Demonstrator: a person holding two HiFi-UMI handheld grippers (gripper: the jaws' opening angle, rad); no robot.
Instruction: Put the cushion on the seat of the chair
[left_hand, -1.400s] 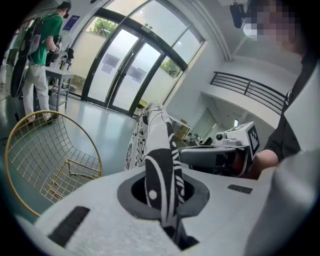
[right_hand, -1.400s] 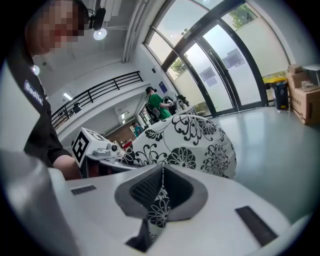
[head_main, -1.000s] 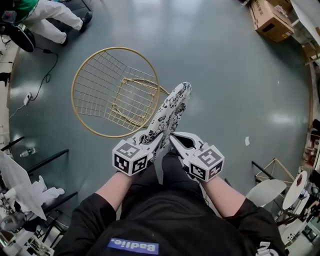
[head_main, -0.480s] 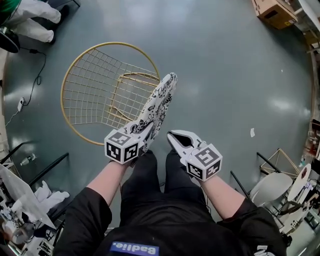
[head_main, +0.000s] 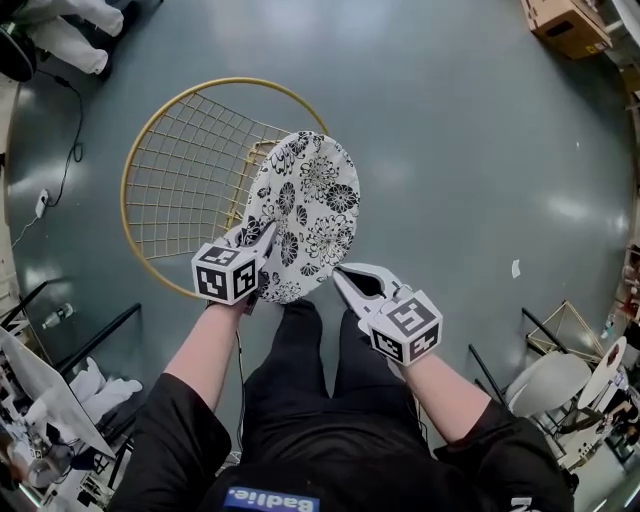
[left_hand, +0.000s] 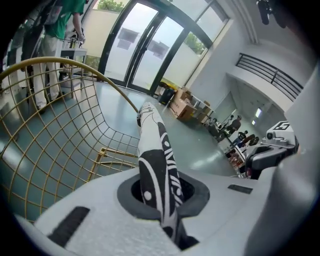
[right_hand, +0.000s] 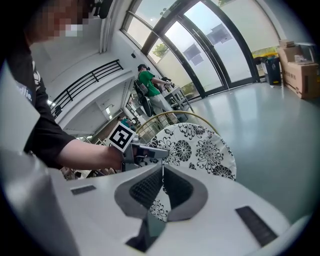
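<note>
The left gripper (head_main: 265, 238) is pressed shut on the near edge of a round cushion (head_main: 310, 200), and the left gripper view shows the fabric pinched edge-on between its pale jaws. From that grip the cushion spreads away and to the right of the left gripper, its face turned up: white cloth printed with black flowers, soft and thin at the rim. Just right of the cushion's near edge, the right gripper (head_main: 340, 274) has its jaws closed together with nothing between them; its ridged dark pads meet at the tips. Beyond and to the left of the left gripper stands the chair (head_main: 124, 200), a bowl-shaped shell of thin gold wire grid inside a round gold hoop. The cushion covers the shell's near right part and hides most of the square gold seat frame (left_hand: 107, 152); whether it touches the wire cannot be made out. All around lies a smooth, glossy grey-green floor (head_main: 450, 150). Far beyond the right gripper, a cardboard box (head_main: 565, 20) is cut off by the frame.
</note>
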